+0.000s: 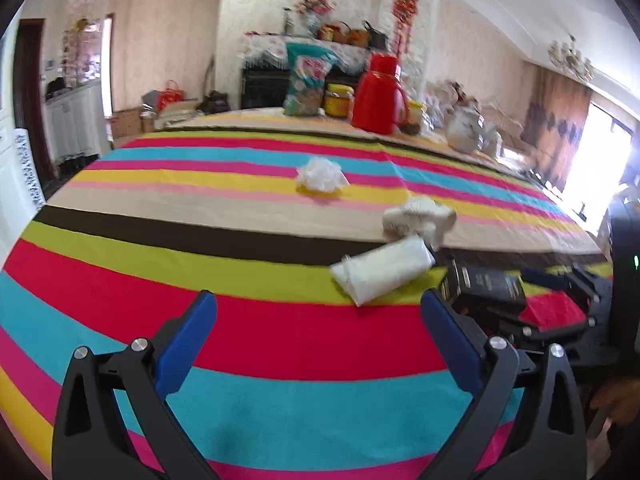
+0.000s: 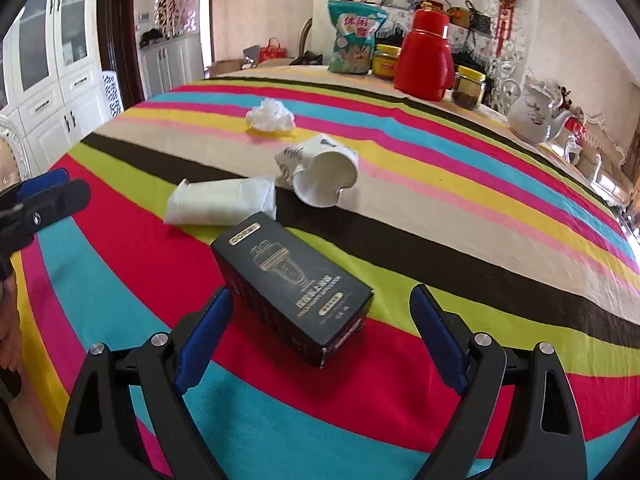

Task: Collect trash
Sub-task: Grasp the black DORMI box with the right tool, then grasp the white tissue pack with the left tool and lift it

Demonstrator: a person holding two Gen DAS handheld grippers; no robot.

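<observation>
On the striped tablecloth (image 2: 440,216) lie a black box with gold print (image 2: 294,290), a flat white packet (image 2: 222,202), a crushed paper cup on its side (image 2: 320,170) and a crumpled white tissue (image 2: 270,118). My right gripper (image 2: 320,300) is open, its blue fingers on either side of the black box's near end, not touching it. My left gripper (image 1: 320,304) is open and empty, just short of the white packet (image 1: 382,270). The cup (image 1: 418,218), the tissue (image 1: 320,174) and the black box (image 1: 482,286) also show in the left wrist view.
At the table's far edge stand a red thermos (image 2: 426,56), a snack bag (image 2: 354,38), jars (image 2: 468,88) and a white teapot (image 2: 534,116). White cabinets (image 2: 52,80) line the left wall. The left gripper's finger (image 2: 44,194) shows at the left in the right wrist view.
</observation>
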